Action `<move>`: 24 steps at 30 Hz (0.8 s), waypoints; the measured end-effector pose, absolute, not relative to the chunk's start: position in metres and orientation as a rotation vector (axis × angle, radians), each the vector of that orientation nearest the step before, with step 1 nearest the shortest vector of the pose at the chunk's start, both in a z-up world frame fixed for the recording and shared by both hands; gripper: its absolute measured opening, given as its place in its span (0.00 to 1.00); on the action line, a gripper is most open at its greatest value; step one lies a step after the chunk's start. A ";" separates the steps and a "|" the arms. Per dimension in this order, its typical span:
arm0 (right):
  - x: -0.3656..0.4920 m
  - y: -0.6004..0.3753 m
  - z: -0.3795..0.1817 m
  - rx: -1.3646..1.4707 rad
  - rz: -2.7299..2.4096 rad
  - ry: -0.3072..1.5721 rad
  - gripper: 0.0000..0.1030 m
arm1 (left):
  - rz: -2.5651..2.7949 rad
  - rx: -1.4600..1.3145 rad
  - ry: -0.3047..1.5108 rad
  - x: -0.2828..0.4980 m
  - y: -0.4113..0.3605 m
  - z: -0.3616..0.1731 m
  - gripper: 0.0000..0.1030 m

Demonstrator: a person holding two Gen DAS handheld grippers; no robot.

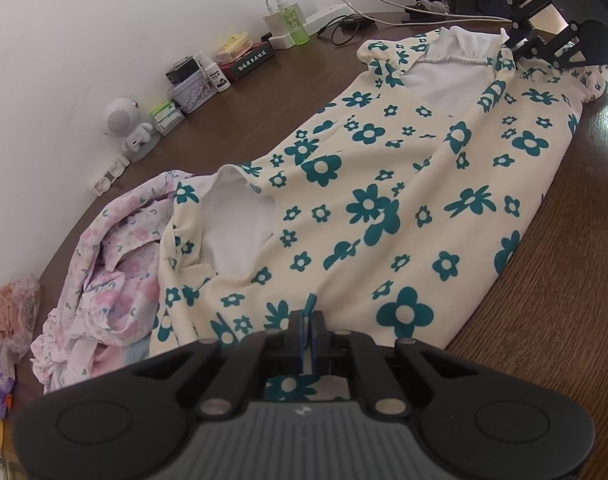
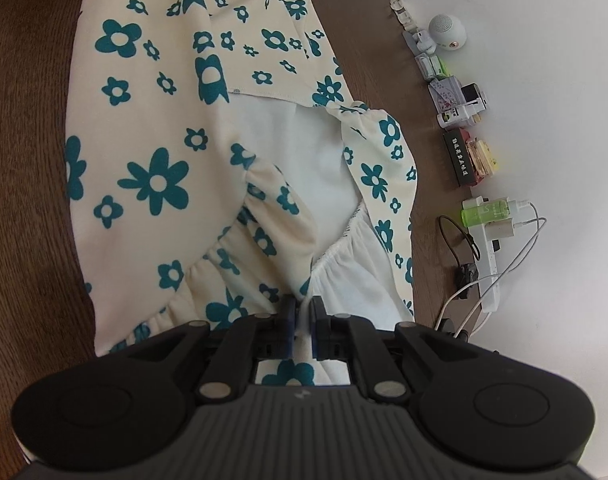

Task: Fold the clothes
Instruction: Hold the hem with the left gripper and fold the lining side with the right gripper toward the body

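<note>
Flowered pants (image 1: 384,208) lie stretched across the worktop (image 1: 564,280); left gripper (image 1: 309,322) and right gripper (image 2: 302,312) jaws pinching opposite ends, probably to keep the fabric taut for folding.

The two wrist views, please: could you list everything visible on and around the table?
Flower-print garment: one, cream with teal flowers, spread across the table.
Pink floral cloth: one, crumpled beside the garment's far end.
Table: one, dark wood.
Small speaker: one, white, by the wall.
Green bottle: one, beside the chargers.
Power strip: one, white, cables attached.
Left gripper: black, closed on the garment.
Right gripper: black, closed on its elastic end.
</note>
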State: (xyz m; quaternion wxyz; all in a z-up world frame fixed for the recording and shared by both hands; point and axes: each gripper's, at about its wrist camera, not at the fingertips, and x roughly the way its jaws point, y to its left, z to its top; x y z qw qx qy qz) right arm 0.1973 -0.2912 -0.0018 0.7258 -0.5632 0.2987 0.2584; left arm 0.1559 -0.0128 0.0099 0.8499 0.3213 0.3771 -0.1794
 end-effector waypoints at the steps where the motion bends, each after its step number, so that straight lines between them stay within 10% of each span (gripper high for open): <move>1: 0.197 -0.293 -0.002 -1.230 0.567 0.654 0.06 | -0.377 0.672 0.792 0.155 -0.013 0.010 0.04; 24: 0.209 -0.300 0.003 -1.137 0.503 0.610 0.16 | -0.340 0.648 0.764 0.156 -0.014 0.008 0.03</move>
